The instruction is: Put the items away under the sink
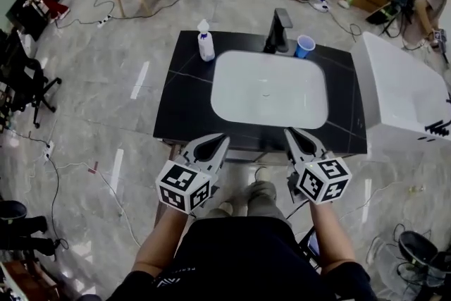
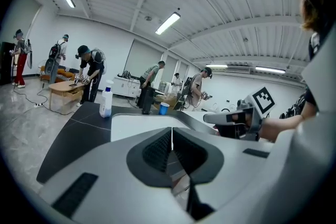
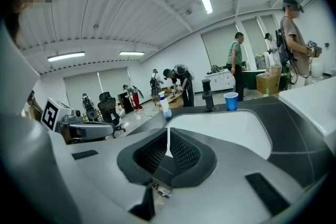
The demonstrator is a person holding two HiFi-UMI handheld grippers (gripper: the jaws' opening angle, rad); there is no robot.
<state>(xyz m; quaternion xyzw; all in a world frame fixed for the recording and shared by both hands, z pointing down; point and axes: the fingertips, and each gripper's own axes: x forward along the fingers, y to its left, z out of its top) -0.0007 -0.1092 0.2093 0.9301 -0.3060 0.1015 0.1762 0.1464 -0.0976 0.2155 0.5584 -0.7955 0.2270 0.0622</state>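
Left gripper (image 1: 223, 140): jaws pressed together, nothing between them. Right gripper (image 1: 290, 133): jaws likewise together, nothing between them. Both grippers are held over the near edge of the black counter (image 1: 184, 106) and point across the white sink (image 1: 270, 89), one near each front corner of the basin. Items on the counter: a white-and-blue spray bottle (image 1: 205, 42) stands upright near the rear left corner of the sink. A blue cup (image 1: 304, 46) stands upright at the rear, just right of the black faucet (image 1: 280, 30). Both items are well apart from the grippers.
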